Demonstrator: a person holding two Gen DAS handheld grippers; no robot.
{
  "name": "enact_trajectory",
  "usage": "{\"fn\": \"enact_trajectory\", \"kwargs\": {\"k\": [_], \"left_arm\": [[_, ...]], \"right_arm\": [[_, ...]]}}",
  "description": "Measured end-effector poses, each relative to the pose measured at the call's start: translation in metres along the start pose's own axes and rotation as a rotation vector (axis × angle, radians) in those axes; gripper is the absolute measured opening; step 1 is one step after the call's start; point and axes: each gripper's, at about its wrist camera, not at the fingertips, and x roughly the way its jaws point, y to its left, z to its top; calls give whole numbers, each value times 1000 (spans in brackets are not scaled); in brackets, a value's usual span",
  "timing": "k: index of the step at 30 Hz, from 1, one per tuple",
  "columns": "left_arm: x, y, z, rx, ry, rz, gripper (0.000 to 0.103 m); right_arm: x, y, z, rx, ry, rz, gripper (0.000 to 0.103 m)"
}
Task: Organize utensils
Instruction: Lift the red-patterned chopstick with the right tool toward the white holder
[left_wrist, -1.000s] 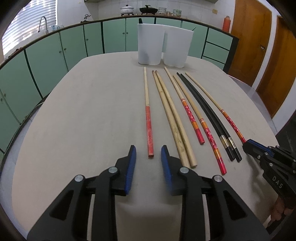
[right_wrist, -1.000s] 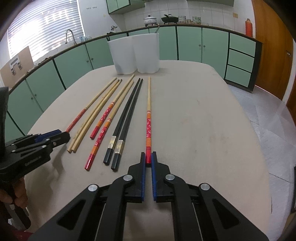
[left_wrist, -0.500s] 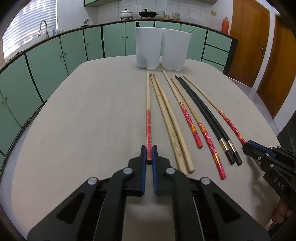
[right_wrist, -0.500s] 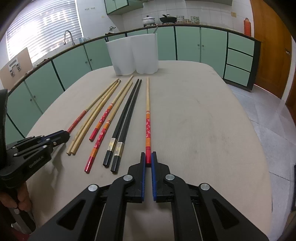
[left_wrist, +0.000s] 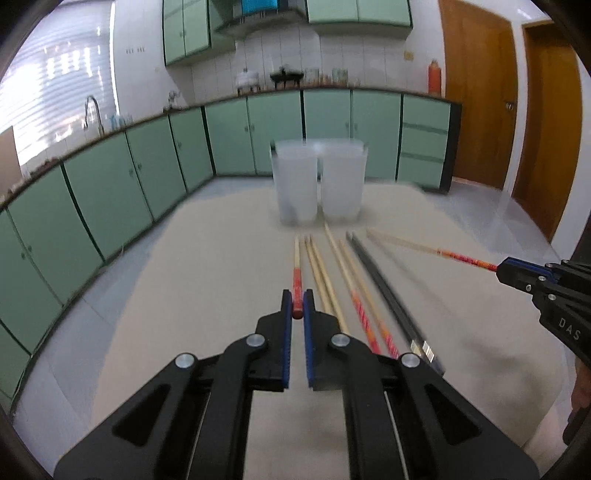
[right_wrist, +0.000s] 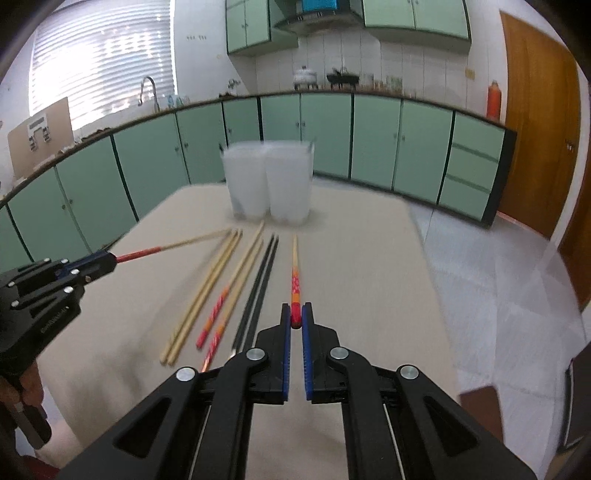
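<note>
Left claw (left_wrist: 297, 308) is clamped on the red butt end of a long wooden chopstick with a plain red grip (left_wrist: 296, 264); its jaws have just closed on it, where a second ago they stood apart over that end. Right claw (right_wrist: 295, 317) is clamped the same way on a wooden chopstick with a red-and-orange patterned grip (right_wrist: 294, 273), and was already gripping it a second ago.

Change: both sticks lay flat on the beige table (left_wrist: 207, 280) half a second ago. Now both are off it by the held end, each running forward from its claw. So both pickups look good to me; what's left for these two is the carry to the pair of white plastic holders (left_wrist: 319, 184) at the far end of the table.

Left behind on the table, between my two sticks: two plain bamboo chopsticks (left_wrist: 319, 267), two wooden ones with red-orange patterned grips (left_wrist: 360, 306), and a black pair with silver bands (left_wrist: 388, 295). All flat, side by side.

Views: the left wrist view shows the right claw from the side, its stick angling up and well clear of the table. The right wrist view gives the mirror check on the left claw, plus the near ends of the bamboo pair, which my own left claw hides. Holder contents: too blurred to tell in either.
</note>
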Motion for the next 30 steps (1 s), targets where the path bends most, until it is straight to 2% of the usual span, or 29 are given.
{"fn": "enact_trajectory", "kwargs": {"k": [4,7,12,17,23,30], "left_arm": [[-16,4,33,-6,-77,-11,5],[-22,8,59,-21,-120,-36,5],[-16,13,93,-47,-130,-102,5],[-7,19,110,-71,-117,-147,5],[-9,24,124,-75,-132,-152,5],[-28,33,166,-79,-228,-148,5]], "right_arm": [[-17,0,31,-45,-59,-14,6],[-26,-2,58,-65,-94,11,6],[-28,-6,100,-84,-104,61,6],[-22,-6,130,-104,-77,108,6],[-19,-8,155,-120,-72,151,6],[-33,-10,214,-124,-159,198,6]]}}
